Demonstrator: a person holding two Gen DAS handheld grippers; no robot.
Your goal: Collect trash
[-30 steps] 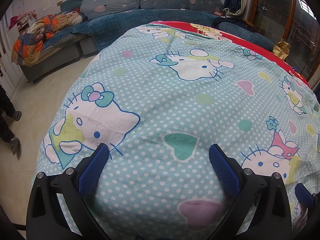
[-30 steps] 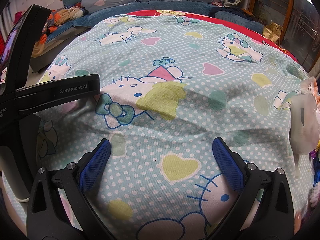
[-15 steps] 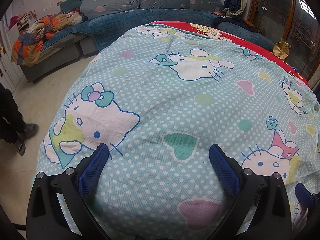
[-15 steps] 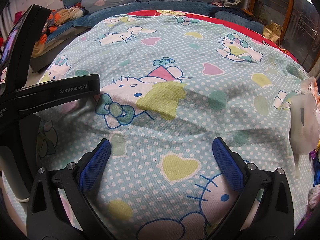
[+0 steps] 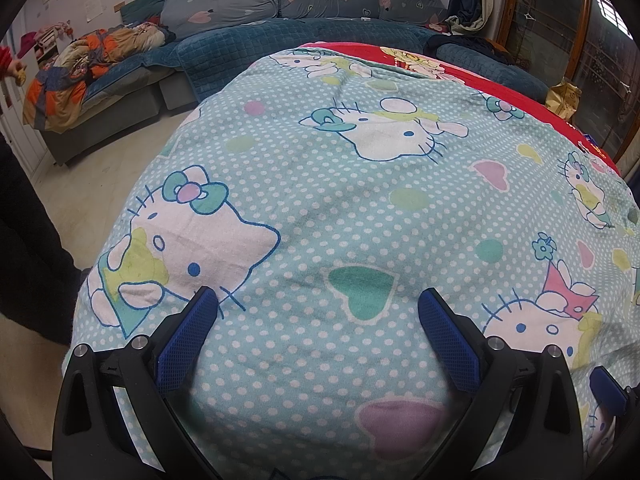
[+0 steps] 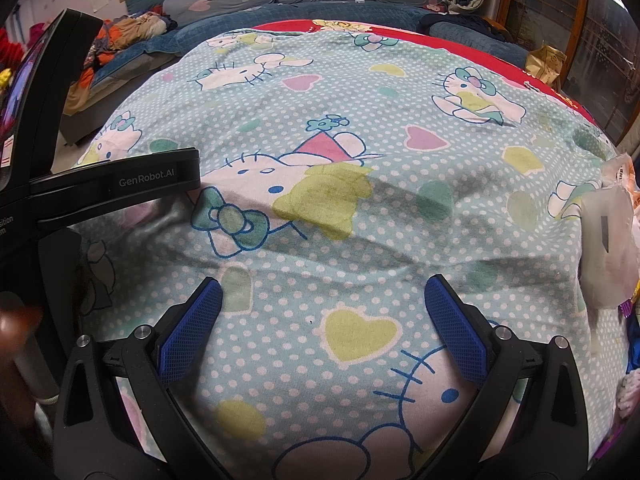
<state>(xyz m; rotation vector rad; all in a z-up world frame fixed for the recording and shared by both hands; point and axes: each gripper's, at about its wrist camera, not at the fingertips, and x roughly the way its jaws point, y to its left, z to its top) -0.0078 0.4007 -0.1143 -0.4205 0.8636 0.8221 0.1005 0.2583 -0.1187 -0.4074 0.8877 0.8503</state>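
Cartoon-print sheet (image 5: 320,208) unchanged; both grippers' jaws stay wide; bystander's feet gone.

both wrist views low, facing bedspread (image 5: 360,200)

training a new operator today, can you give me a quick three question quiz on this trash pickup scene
1. True or false: the right gripper is shut on a piece of trash.
2. Where do the plastic wrappers lie in the right wrist view? A) between the gripper's fingers B) at the right edge of the bedspread C) on the sofa
3. Fill in: the left gripper is ____ above the bedspread, with nothing between its fingers.

Key: 1 false; 2 B; 3 open
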